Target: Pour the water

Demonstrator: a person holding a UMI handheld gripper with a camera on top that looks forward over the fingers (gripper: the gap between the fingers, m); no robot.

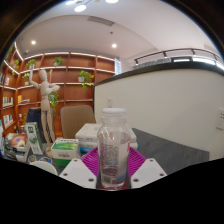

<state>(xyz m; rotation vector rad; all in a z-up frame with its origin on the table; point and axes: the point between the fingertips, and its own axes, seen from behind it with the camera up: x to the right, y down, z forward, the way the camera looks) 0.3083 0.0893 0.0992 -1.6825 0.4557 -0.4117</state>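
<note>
Jaws clamped on clear water bottle, pink pads pressed against both sides. Held upright, lifted above cluttered counter (likely to keep water in until reaching whatever receives it). No receiving vessel visible yet.

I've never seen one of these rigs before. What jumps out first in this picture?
A clear plastic bottle stands between the fingers of the hand-held gripper, its purple pads close at either side; whether they press on it is hard to tell. Beyond it to the left stands a pale mannequin figure, before wooden shelves with green plants.
</note>
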